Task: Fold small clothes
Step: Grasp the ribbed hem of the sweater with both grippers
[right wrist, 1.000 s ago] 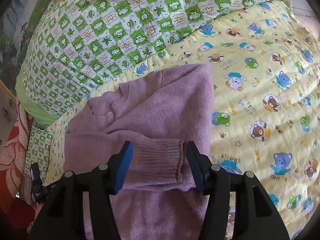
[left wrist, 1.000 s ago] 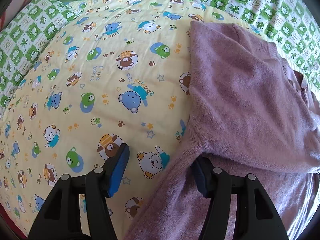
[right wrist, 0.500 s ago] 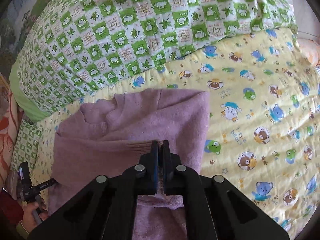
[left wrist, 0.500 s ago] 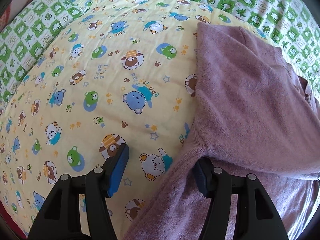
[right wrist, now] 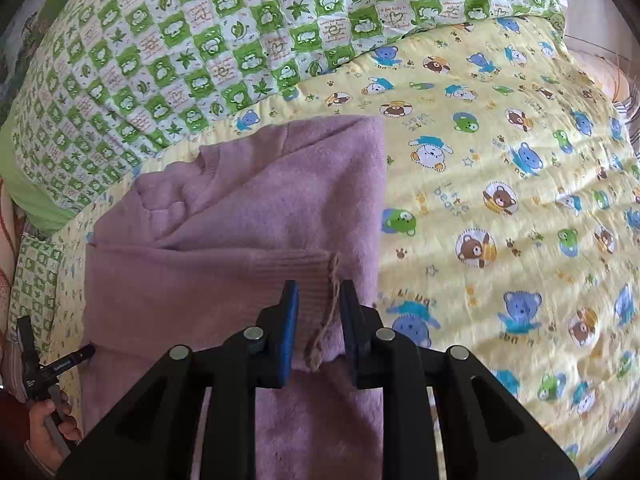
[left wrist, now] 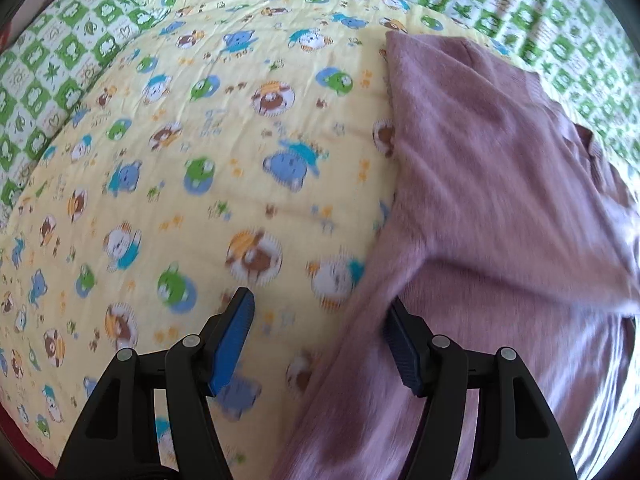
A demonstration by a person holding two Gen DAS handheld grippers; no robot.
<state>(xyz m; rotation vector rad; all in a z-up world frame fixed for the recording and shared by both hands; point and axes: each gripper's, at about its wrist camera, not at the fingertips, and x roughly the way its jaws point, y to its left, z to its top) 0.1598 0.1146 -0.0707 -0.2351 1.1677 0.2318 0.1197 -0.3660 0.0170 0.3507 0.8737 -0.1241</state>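
A mauve knitted sweater (right wrist: 248,216) lies on a yellow bear-print quilt (right wrist: 500,200), partly folded, one sleeve laid across the body. Its ribbed cuff (right wrist: 316,280) sits between the jaws of my right gripper (right wrist: 319,320), which stand a little apart, loose around the cuff. In the left wrist view the sweater (left wrist: 500,184) fills the right half. My left gripper (left wrist: 320,328) is open, the sweater's left edge and sleeve running between its jaws, the left jaw over bare quilt (left wrist: 180,184).
A green-and-white checked quilt (right wrist: 208,40) lies beyond the yellow one. The other gripper and the hand holding it (right wrist: 44,380) show at the lower left of the right wrist view. Bare quilt lies to the sweater's right.
My right gripper shut on the sleeve cuff half a second ago and has now parted slightly. My left gripper stayed open and shifted a little over the quilt.
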